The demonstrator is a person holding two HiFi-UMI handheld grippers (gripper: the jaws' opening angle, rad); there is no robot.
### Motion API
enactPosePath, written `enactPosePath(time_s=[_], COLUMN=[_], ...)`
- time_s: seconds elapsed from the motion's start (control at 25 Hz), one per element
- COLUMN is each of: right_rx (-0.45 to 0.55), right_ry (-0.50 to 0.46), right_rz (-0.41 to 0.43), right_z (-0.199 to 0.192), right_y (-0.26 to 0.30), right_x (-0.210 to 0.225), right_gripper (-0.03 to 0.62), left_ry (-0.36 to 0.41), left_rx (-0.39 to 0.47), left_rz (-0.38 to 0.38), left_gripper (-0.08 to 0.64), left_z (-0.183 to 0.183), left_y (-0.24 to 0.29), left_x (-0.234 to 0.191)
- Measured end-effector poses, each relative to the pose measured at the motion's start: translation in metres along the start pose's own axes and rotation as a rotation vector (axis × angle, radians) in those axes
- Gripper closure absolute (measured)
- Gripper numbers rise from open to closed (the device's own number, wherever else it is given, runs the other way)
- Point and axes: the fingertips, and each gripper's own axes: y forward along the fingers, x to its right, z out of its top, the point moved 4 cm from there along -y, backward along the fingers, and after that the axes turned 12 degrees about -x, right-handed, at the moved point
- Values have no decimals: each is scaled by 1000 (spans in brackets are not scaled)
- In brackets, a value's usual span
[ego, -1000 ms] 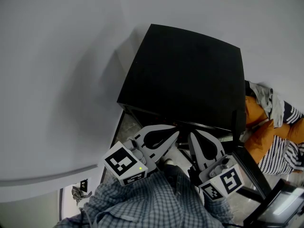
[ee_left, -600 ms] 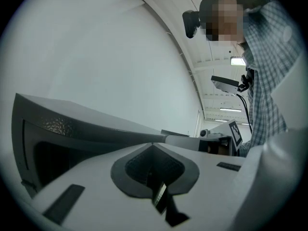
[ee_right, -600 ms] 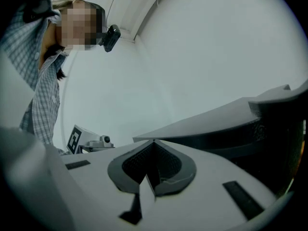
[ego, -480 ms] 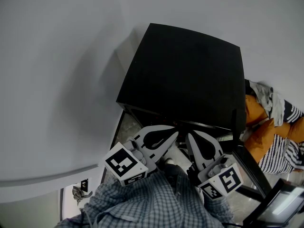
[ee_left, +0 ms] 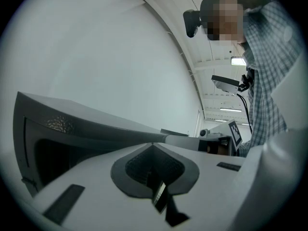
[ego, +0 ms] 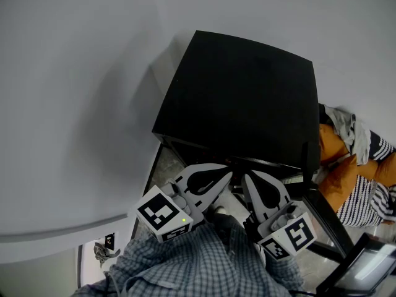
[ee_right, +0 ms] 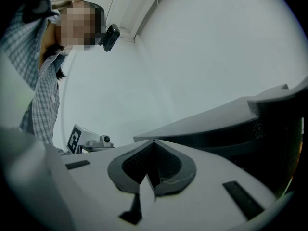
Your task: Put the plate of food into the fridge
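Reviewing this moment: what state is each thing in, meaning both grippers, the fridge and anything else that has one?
left gripper: jaws together, holding nothing.
right gripper: jaws together, holding nothing.
black fridge: upright, top bare; whether the door is open cannot be told from above.
clothes: crumpled in a pile beside the fridge.
plate of food: not in view.

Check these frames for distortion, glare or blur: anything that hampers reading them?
Head view: fisheye curves the wall edges; the black fridge is a near-featureless dark mass. Left gripper view: dark round vignette, ceiling lamp blown out. Right gripper view: same vignette, flat even light, no glare.
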Motion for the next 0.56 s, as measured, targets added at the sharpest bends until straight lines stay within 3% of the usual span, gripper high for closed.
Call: enactPosePath(time_s=[0.56], right_rx=[-15], right_ry=[-1], right_rz=[2], right_z=[-4], right_y=[0], right_x=[-1], right_gripper=[586], left_ry=[-14], left_rx=[-7], left_rz=[7], left_gripper=[554], left_z=[-3], left_y=[-1], left_x=[2])
